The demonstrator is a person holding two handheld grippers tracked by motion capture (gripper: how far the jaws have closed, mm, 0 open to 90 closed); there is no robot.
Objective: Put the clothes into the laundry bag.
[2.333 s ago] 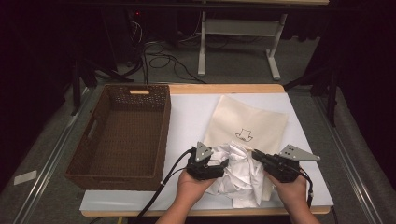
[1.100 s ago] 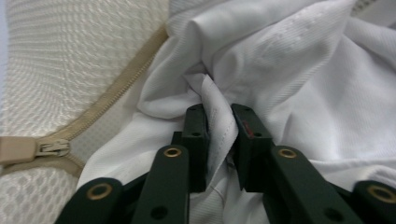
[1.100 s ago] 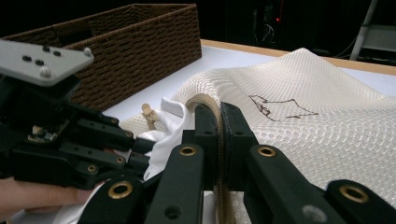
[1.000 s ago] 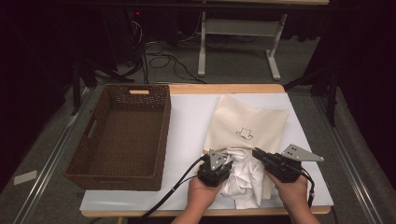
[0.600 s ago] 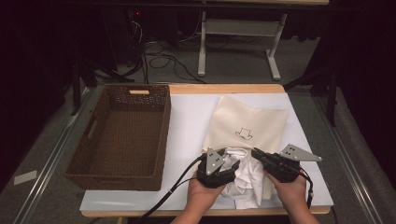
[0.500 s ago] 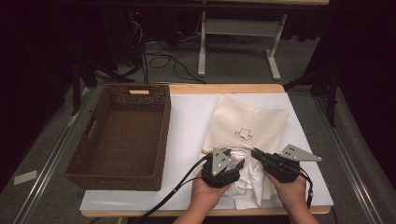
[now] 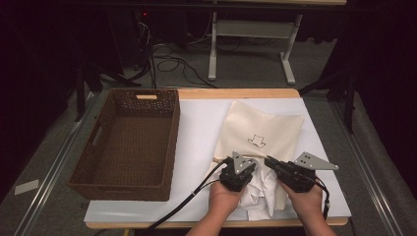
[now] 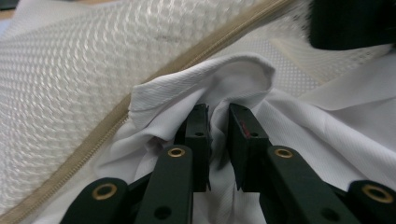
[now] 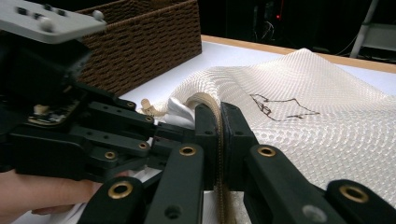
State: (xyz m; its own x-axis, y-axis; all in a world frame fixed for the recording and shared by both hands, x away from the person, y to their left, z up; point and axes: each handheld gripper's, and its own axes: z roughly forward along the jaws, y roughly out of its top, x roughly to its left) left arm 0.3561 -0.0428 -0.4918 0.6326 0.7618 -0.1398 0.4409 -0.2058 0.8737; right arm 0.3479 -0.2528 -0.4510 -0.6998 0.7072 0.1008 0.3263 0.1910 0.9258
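Note:
A cream mesh laundry bag with a small cat drawing lies flat on the white table cover. A crumpled white garment sits at its near opening. My left gripper has just been closing its jaws on a fold of the white garment, and the pads now pinch that fold at the tips, right beside the bag's tan zipper. My right gripper is shut on the bag's zippered rim, holding it slightly raised. The two grippers nearly touch.
A dark brown wicker basket stands empty on the left half of the table. The table's wooden front edge runs just below both hands. Beyond the table are cables and a white stand's legs on the floor.
My left gripper has moved right, from the garment's left side to beside the right gripper, and closed on a fold of white cloth. The right gripper has stayed put on the bag's rim.

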